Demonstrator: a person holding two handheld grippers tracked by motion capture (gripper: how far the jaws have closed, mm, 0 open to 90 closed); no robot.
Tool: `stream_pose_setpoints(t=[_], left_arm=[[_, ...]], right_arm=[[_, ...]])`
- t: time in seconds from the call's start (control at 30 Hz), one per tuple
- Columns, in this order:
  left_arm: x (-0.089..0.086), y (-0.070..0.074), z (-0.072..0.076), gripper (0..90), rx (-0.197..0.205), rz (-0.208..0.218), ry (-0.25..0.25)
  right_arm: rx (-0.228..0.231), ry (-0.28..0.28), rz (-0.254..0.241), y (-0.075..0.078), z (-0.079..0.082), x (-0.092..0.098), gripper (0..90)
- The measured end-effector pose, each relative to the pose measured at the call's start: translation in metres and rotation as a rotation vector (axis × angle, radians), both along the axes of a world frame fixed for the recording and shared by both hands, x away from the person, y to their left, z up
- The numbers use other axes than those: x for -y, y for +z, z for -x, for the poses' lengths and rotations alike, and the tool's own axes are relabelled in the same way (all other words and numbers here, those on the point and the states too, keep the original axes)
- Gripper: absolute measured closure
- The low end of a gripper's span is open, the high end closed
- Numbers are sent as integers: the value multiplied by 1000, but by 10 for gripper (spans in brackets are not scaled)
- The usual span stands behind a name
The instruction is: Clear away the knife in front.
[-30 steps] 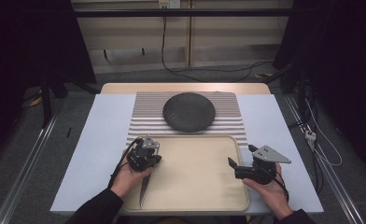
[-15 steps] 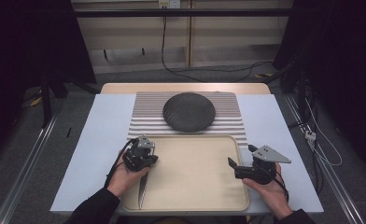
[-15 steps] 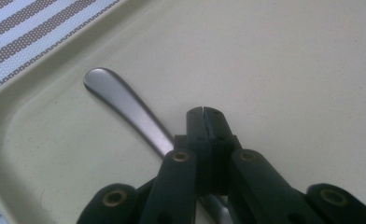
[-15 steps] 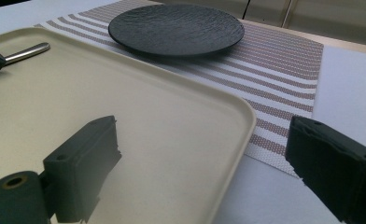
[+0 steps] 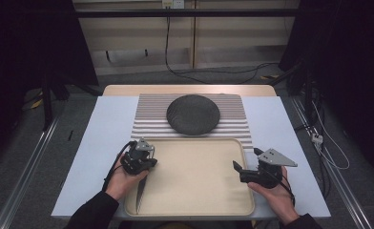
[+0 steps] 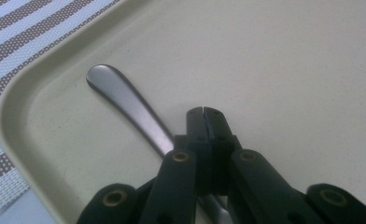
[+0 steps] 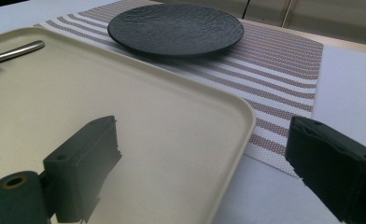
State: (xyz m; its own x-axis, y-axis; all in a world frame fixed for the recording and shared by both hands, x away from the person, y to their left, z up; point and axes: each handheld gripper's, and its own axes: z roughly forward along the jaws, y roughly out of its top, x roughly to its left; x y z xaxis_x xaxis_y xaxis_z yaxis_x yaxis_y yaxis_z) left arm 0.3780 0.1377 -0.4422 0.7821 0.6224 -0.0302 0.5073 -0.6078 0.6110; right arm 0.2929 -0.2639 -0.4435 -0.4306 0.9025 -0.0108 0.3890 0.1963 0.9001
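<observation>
At the left side of the beige tray (image 5: 194,191), the left gripper (image 6: 203,112) is held low over the tray floor, and its two black jaws are pressed together with no gap between them. The metal utensil (image 6: 125,102) is lying flat inside the tray, near the tray's left rim, and its rounded handle end is seen just beside the closed jaws; whether the handle is really pinched or only covered by them cannot be told, because the contact is hidden under the jaws. Beyond the far rim of the tray, a dark round plate (image 5: 193,114) is placed on a striped mat (image 5: 151,112), probably as the place setting. At the right rim of the tray, the right gripper (image 7: 204,154) is kept with jaws spread wide, holding nothing, as if waiting.
</observation>
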Motion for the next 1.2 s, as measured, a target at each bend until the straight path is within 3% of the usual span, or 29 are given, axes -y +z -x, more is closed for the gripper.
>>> stream_pose_setpoints(t=[0.67, 0.97, 1.1, 1.2], left_arm=[[-23, 1, 1, 900, -1, -7, 61], [-31, 0, 1, 898, -6, 11, 74], [-29, 1, 3, 839, 2, 9, 61], [-27, 4, 5, 806, 25, 37, 58]], right_arm=[[-2, -2, 1, 0, -1, 0, 95], [-1, -2, 2, 0, -1, 0, 95], [-1, -2, 0, 0, -1, 0, 95], [-2, -2, -1, 0, -1, 0, 95]])
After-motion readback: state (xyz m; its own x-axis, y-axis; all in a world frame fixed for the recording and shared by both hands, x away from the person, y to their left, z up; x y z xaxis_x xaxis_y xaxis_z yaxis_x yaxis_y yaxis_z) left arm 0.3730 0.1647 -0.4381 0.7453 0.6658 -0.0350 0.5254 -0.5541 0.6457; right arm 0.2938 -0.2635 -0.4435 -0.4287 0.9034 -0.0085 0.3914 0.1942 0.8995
